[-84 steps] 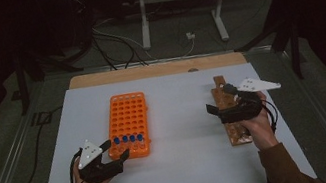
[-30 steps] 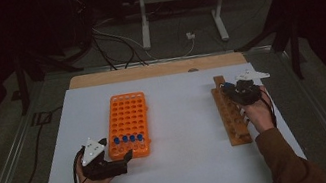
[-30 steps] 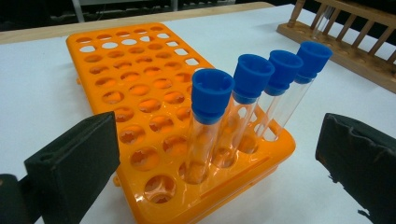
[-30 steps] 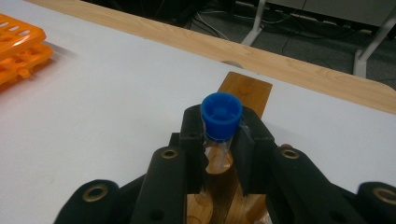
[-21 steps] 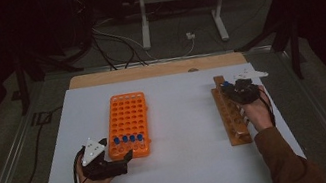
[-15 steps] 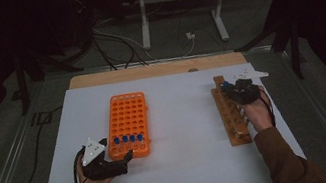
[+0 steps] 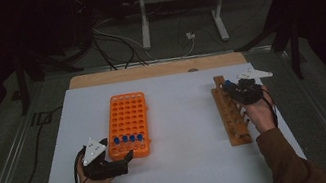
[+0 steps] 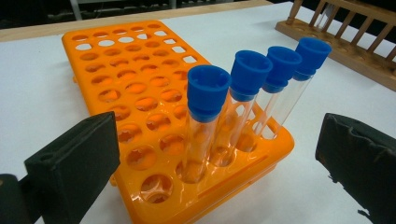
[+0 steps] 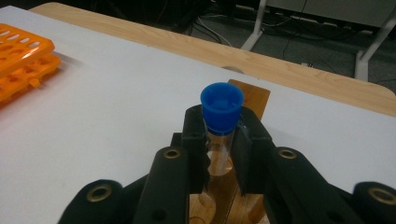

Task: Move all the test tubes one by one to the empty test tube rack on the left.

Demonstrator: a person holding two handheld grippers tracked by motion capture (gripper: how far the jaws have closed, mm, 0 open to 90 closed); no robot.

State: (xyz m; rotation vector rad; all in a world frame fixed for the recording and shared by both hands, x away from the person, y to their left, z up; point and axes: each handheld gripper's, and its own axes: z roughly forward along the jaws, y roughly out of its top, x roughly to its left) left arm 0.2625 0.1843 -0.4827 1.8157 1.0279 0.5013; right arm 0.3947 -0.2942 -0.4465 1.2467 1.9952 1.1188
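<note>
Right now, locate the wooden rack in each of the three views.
High view: the wooden rack lies right of centre, under the right gripper.
Left gripper view: top right corner, behind the capped tubes.
Right gripper view: bottom centre, beyond the jaws holding a blue-capped tube.
Shared landmark: the orange rack.

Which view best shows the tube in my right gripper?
The right gripper view: the tube stands upright, clamped between the jaws over the wooden rack. The high view shows a blue speck at the right gripper.

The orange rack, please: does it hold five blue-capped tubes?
No, the orange rack holds four blue-capped tubes, standing in a row near its front edge.
</note>
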